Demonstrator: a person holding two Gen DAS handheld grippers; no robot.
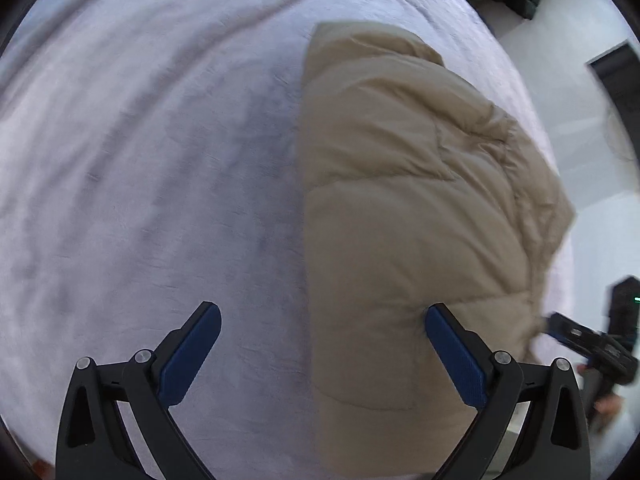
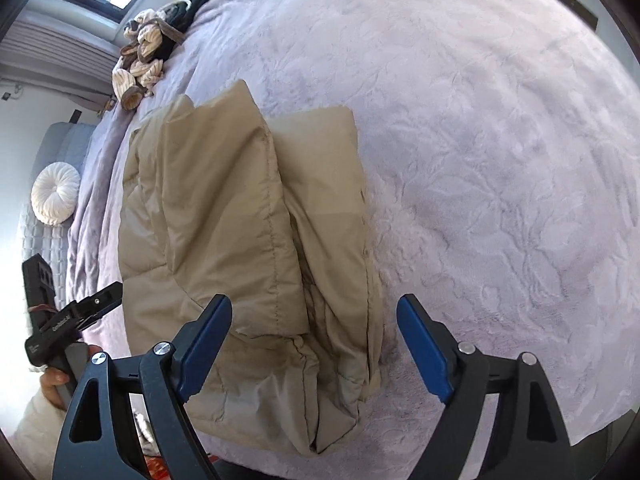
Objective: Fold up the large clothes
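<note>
Right wrist view: the tan quilted puffer jacket (image 2: 248,240) lies partly folded on the pale lilac plush bedspread (image 2: 500,160), near the bed edge closest to you, its long axis running away from you toward the far end of the bed. One panel is already laid over the body lengthwise, and a narrower strip shows along its right side. Your right gripper (image 2: 314,344) hovers over the jacket's near end with its blue-padded fingers (image 2: 424,352) spread wide and holding nothing; the jacket's right edge falls between them, the right finger over bare bedspread.

In the left wrist view, the jacket (image 1: 400,208) sits right of centre, and your left gripper (image 1: 322,354) is likewise spread wide and empty. Its right finger (image 1: 454,356) touches or nearly touches the padding, its left finger over the bedspread (image 1: 140,160). The jacket's left edge thus runs between those fingers.

Both grippers bracket the near end, so a fold along the long axis seems the likely next move. A striped plush toy (image 2: 142,64) lies well apart at the far left edge.
</note>
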